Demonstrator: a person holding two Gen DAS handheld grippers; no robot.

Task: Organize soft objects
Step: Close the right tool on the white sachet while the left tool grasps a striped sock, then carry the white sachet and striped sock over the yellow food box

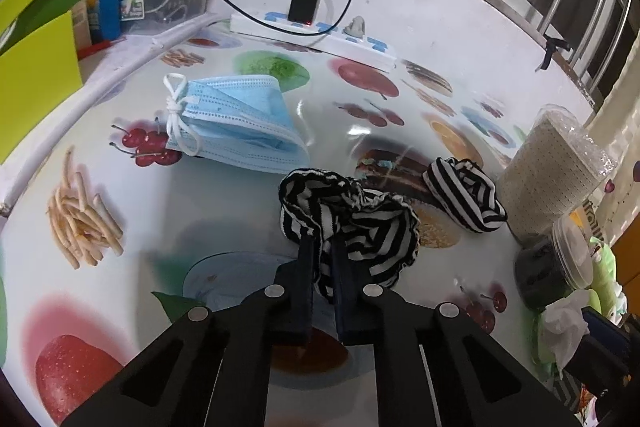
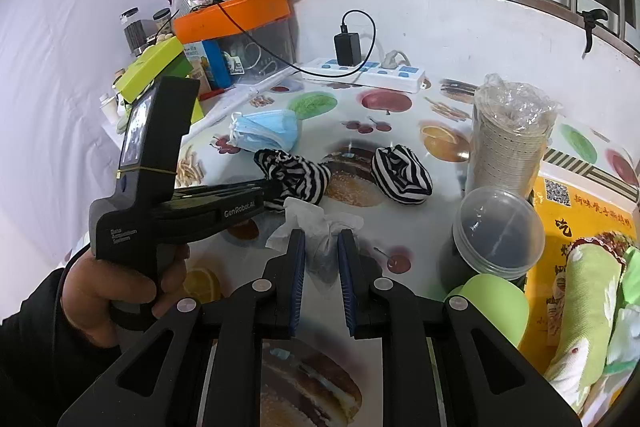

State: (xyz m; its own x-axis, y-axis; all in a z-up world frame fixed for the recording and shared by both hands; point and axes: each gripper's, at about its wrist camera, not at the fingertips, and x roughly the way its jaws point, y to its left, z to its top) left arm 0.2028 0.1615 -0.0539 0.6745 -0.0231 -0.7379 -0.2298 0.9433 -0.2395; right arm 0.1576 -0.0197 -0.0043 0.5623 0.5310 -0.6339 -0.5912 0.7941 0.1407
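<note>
A crumpled black-and-white striped cloth (image 1: 360, 223) lies on the fruit-print table (image 1: 120, 267), and my left gripper (image 1: 322, 241) is shut on its near edge. In the right wrist view the same left gripper (image 2: 276, 189), held by a hand, pinches that striped cloth (image 2: 298, 173). A second striped cloth (image 1: 464, 195) (image 2: 400, 171), rolled up, lies just to its right. A folded blue face mask (image 1: 240, 123) (image 2: 268, 131) rests farther back on the left. My right gripper (image 2: 322, 235) is shut on a white tissue (image 2: 316, 223), held just above the table.
A wrapped stack of paper cups (image 2: 508, 147) and a dome-lidded cup of dark stuff (image 2: 496, 231) stand at the right. A green patterned cloth (image 2: 588, 307) lies on a yellow box. A power strip (image 2: 368, 71) with a charger lies at the back, an orange-lidded bin (image 2: 240, 15) back left.
</note>
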